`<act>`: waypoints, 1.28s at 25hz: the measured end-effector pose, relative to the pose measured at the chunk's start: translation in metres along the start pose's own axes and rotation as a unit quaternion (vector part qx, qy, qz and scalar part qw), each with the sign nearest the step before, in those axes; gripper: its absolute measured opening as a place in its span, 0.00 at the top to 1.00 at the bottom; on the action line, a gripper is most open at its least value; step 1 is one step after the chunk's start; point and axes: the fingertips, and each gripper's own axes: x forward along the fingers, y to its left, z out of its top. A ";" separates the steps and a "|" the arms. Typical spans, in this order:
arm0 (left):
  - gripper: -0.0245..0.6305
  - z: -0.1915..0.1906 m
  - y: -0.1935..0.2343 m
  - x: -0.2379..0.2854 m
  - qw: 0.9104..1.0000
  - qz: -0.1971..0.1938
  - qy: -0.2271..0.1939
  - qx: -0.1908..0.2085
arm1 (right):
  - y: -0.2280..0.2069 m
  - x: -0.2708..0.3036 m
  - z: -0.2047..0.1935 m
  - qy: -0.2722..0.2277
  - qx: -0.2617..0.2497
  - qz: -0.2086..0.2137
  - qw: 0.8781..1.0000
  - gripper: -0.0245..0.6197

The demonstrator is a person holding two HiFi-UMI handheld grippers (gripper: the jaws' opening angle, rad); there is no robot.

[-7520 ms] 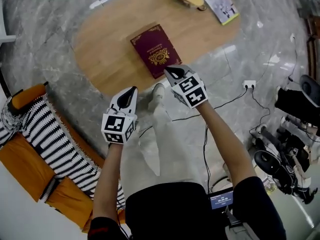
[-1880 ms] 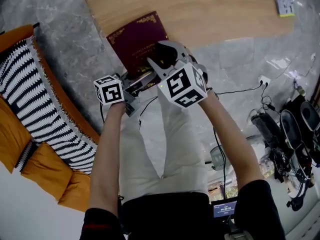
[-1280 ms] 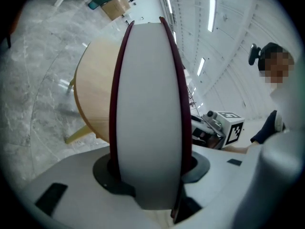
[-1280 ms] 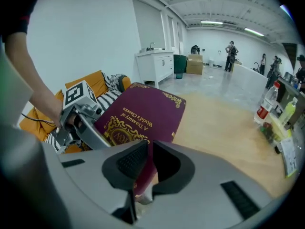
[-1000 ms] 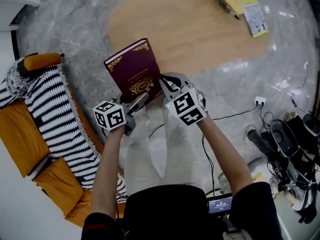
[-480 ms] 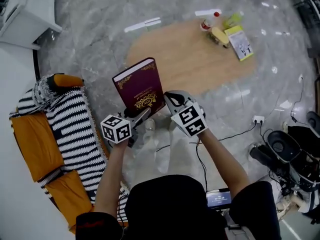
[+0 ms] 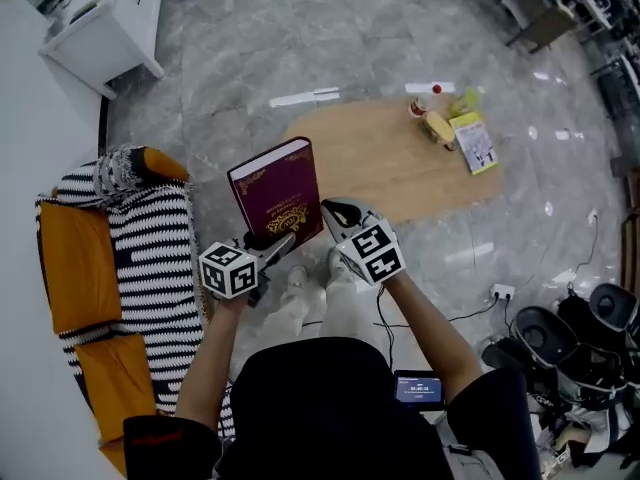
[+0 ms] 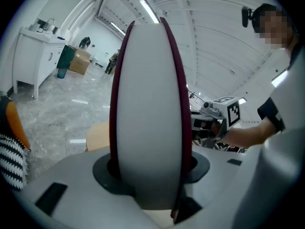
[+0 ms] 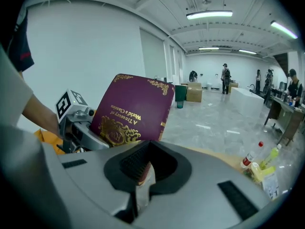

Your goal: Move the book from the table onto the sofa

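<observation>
- Gilt cover text, seen upside down in the right gripper view: "A Treasury of World's Classics", with a gold emblem below it. No other print is legible.
- Left claw (image 7: 280, 242) is standing part-open, clamping the book (image 7: 275, 196) across its full thickness. Pale page block and maroon covers are filling the gap.
- Right claw (image 7: 333, 211) is nearly pressed together, pinching the book's lower corner.
- Book is hanging tilted in the air between both claws, clear of the counter (image 7: 370, 163), with the orange sofa (image 7: 70, 268) off to the left.
- Count: 1 book, 2 claws, 1 striped blanket (image 7: 150, 258) on the sofa, 1 yellow booklet (image 7: 477, 144) on the counter, 1 red-capped bottle (image 7: 420, 103) beside it.
</observation>
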 end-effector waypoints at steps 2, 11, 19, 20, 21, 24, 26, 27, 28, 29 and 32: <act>0.61 0.001 -0.005 -0.011 1.000 0.012 -0.008 0.002 | 0.010 0.001 0.014 -0.011 -0.006 0.015 1.000 0.94; 0.61 0.029 -0.012 -0.060 0.991 0.099 -0.091 0.000 | 0.050 0.010 0.062 -0.040 -0.059 0.113 0.991 0.94; 0.61 0.040 -0.020 -0.085 0.971 0.175 -0.161 -0.020 | 0.066 0.015 0.088 -0.050 -0.096 0.197 0.974 0.94; 0.61 0.039 -0.021 -0.090 0.968 0.185 -0.169 -0.023 | 0.072 0.017 0.090 -0.049 -0.103 0.210 0.971 0.94; 0.61 0.037 -0.022 -0.095 0.964 0.196 -0.177 -0.027 | 0.078 0.020 0.092 -0.048 -0.109 0.223 0.967 0.94; 0.61 0.030 -0.022 -0.114 0.950 0.232 -0.203 -0.040 | 0.100 0.027 0.097 -0.047 -0.126 0.262 0.956 0.94; 0.61 0.023 -0.021 -0.127 0.941 0.253 -0.217 -0.050 | 0.116 0.031 0.098 -0.045 -0.137 0.284 0.948 0.94; 0.61 0.019 -0.021 -0.133 0.937 0.263 -0.223 -0.055 | 0.125 0.032 0.098 -0.043 -0.143 0.295 0.944 0.94; 0.61 0.014 -0.021 -0.138 0.933 0.272 -0.229 -0.059 | 0.133 0.032 0.096 -0.042 -0.149 0.305 0.940 0.94; 0.61 0.011 -0.022 -0.143 0.928 0.282 -0.235 -0.063 | 0.141 0.033 0.095 -0.041 -0.156 0.315 0.935 0.94; 0.61 0.002 -0.025 -0.159 0.912 0.314 -0.253 -0.070 | 0.164 0.033 0.093 -0.039 -0.181 0.344 0.920 0.94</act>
